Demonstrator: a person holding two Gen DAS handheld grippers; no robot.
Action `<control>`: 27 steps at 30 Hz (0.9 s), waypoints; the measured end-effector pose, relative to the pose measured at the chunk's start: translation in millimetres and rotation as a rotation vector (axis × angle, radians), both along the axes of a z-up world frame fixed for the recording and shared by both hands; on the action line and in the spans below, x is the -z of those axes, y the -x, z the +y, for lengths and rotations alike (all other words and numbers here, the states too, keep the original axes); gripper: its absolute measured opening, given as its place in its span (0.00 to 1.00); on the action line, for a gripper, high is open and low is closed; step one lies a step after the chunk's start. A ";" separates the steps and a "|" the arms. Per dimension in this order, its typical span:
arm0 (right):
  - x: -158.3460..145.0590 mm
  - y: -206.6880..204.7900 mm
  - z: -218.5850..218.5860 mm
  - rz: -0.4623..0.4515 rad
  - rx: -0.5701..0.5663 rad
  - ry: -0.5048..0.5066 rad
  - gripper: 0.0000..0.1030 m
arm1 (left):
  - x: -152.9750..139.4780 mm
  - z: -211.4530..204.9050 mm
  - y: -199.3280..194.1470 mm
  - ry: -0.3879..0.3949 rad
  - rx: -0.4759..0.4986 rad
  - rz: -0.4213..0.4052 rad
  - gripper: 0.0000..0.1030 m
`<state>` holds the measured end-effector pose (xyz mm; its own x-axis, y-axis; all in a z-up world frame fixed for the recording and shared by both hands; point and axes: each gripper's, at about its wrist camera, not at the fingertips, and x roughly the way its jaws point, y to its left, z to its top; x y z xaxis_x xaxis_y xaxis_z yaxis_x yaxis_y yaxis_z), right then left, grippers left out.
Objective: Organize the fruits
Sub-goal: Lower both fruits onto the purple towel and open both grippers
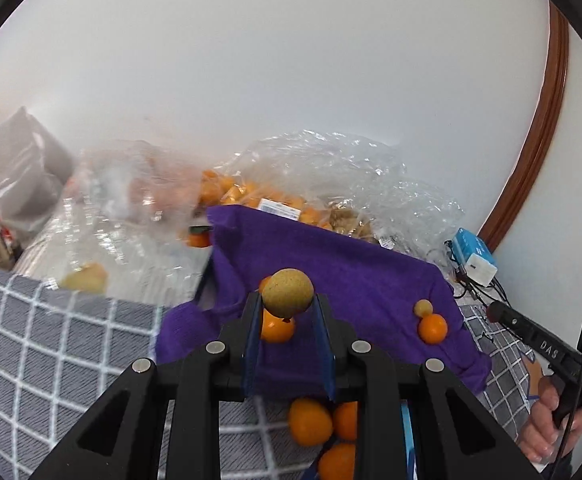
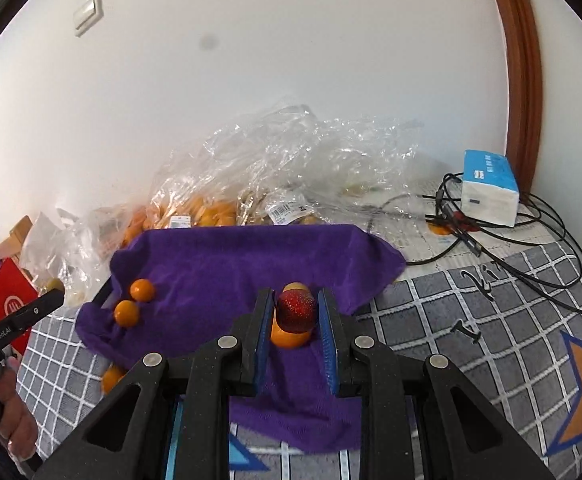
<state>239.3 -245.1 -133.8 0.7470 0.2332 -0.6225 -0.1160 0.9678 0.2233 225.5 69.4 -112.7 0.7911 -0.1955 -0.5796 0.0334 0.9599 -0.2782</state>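
Left wrist view: the left gripper (image 1: pixel 287 312) holds a speckled tan round fruit (image 1: pixel 287 293) pinched between its blue pads at the fingertips, raised over a purple towel (image 1: pixel 355 272) spread on a grey checked cloth (image 1: pixel 51 340). Directly below and beyond the jaws lies an orange (image 1: pixel 277 330) on the towel; a second orange (image 1: pixel 433 329) with a small tan fruit (image 1: pixel 423 307) touching it sits well to the right, nearer the other hand.

In the right wrist view, the right gripper (image 2: pixel 295 316) is closed on a dark red speckled fruit (image 2: pixel 297 310), hanging just above that same pair, so its drop point appears to lie straight ahead and down. Two more oranges (image 2: pixel 135 302) rest at the towel's left edge, closer to the left arm. Being round, the fruits offer no long axis to align.

Clear plastic bags (image 2: pixel 291 160) of fruit line the wall. Legible writing: "GenRobot.AI" on the opposite handle in the right view, "DAS" on the handle in the left. The blue tissue pack (image 2: pixel 489 188) and barcode labels are unreadable.
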 end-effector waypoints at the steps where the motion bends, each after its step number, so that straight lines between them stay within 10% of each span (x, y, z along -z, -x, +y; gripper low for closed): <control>1: 4.8 -1.6 1.4 0.007 -0.002 0.000 0.22 | 3.4 -3.8 -3.8 -0.006 -0.002 0.002 0.24; 12: 48.4 -11.9 16.3 0.108 -0.075 0.010 0.22 | 45.3 -15.7 -18.8 -0.011 0.030 0.082 0.24; 27: 59.3 -10.1 38.0 0.114 -0.089 0.168 0.22 | 52.3 -36.5 -20.3 -0.223 0.025 0.125 0.24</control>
